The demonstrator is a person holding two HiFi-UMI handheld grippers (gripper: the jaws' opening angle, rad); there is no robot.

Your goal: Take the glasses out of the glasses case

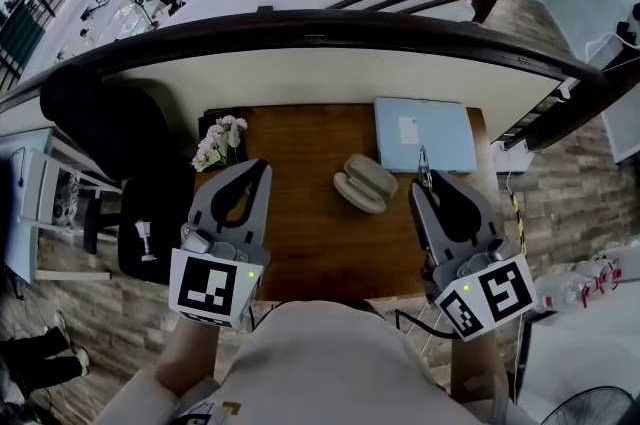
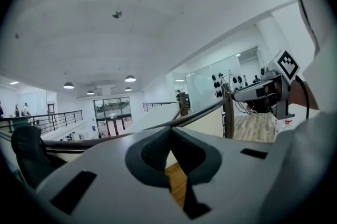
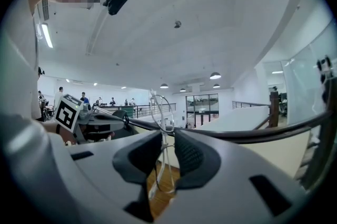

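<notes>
An open beige glasses case (image 1: 365,183) lies on the wooden table (image 1: 310,243), a little right of its middle. My right gripper (image 1: 424,188) hovers just right of the case, shut on a pair of thin clear-framed glasses (image 3: 160,112). The glasses stand upright between its pads, and their rim pokes up past the tips (image 1: 424,163). Over the table's left part my left gripper (image 1: 262,167) is held level. Its jaws meet with nothing between them (image 2: 169,132). Neither gripper touches the case.
A light blue closed laptop (image 1: 425,133) lies at the table's back right, behind the case. A small bunch of pale flowers (image 1: 220,145) sits at the back left corner. A black office chair (image 1: 110,128) stands left of the table, and a curved railing (image 1: 320,28) runs behind it.
</notes>
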